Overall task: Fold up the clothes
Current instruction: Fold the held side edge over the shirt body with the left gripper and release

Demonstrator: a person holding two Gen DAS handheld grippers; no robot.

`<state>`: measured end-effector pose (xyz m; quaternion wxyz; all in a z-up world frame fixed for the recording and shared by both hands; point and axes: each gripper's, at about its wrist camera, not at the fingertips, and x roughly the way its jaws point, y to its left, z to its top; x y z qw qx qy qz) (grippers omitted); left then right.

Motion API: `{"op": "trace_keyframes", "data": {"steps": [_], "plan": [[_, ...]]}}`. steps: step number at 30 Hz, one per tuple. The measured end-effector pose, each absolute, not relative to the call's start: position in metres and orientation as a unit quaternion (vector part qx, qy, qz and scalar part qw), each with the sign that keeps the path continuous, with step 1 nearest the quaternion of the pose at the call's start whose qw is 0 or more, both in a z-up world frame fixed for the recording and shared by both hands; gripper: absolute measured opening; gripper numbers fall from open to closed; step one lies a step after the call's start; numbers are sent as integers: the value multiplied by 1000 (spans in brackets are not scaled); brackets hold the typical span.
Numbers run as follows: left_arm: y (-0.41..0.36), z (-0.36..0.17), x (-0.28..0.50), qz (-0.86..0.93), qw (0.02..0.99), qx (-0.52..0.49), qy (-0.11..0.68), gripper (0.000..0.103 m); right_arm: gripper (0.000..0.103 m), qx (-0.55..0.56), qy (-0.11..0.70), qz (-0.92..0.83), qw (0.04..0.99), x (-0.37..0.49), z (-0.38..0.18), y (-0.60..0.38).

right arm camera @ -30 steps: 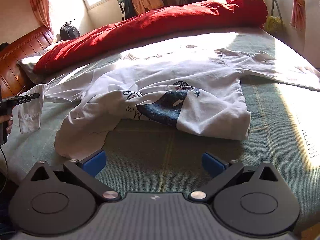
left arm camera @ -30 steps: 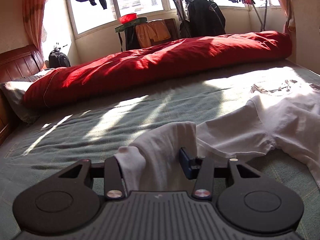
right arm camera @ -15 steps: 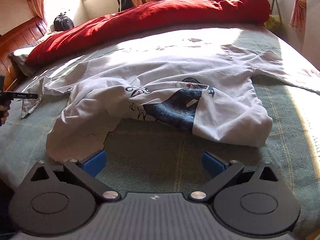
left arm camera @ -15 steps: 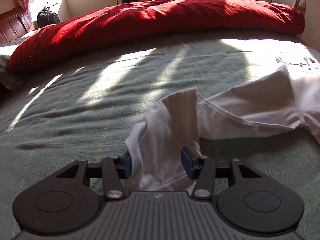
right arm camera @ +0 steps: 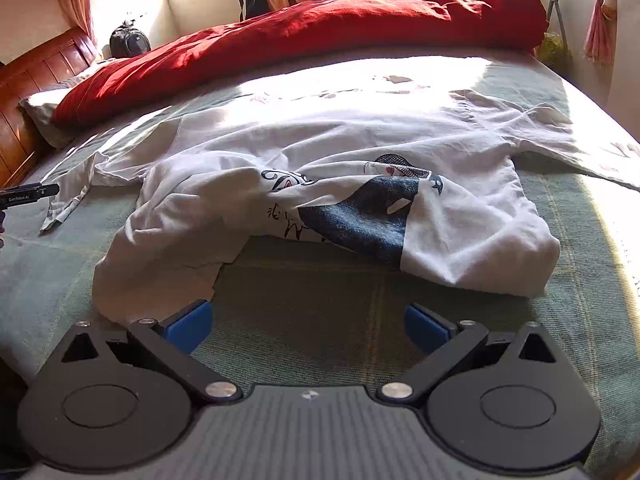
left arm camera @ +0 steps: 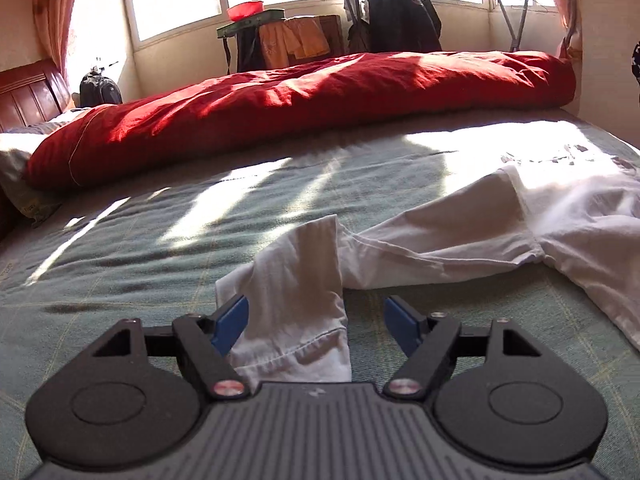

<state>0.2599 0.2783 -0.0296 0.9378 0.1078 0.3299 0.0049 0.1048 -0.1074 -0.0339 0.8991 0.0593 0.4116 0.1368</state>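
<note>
Both claws tilt down: left claw (left arm camera: 316, 322) opening around the sleeve (left arm camera: 304, 280), right claw (right arm camera: 308, 326) released.

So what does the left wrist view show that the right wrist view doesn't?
Only the left wrist view: the left gripper close up, its jaws opening, with the shirt's sleeve lying loose between them, and the clothes rack by the windows.

Only the right wrist view: the whole shirt with its printed front bunched up, and the right gripper open over bare sheet, nothing between its jaws.

Both: the red duvet across the far side of the bed, and the headboard.
</note>
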Motion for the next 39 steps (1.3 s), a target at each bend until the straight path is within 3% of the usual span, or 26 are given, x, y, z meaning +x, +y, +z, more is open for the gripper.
{"op": "trace_keyframes", "data": {"steps": [7,9,11,13,17,23,30,36,39], "plan": [[242,-65,284,73,906,209,361,72,103,48,404,132,904,96,-27,-106],[246,-64,281,121,896,241,354,43,103,48,403,126,905,94,-26,-109],[256,-59,275,139,892,250,350,32,103,56,405,125,904,96,-27,-111],[271,-53,267,159,892,242,346,30,103,62,406,126,903,96,-29,-111],[304,-38,250,194,897,216,332,10,103,57,410,134,900,97,-32,-106],[339,-21,226,232,897,198,319,8,103,50,413,139,898,99,-34,-101],[375,-8,207,286,891,168,310,18,103,50,413,140,898,101,-33,-100],[386,-5,198,293,890,127,324,18,103,44,410,148,899,101,-29,-97],[378,-4,195,268,899,111,328,33,103,41,409,150,899,100,-29,-96]]}}
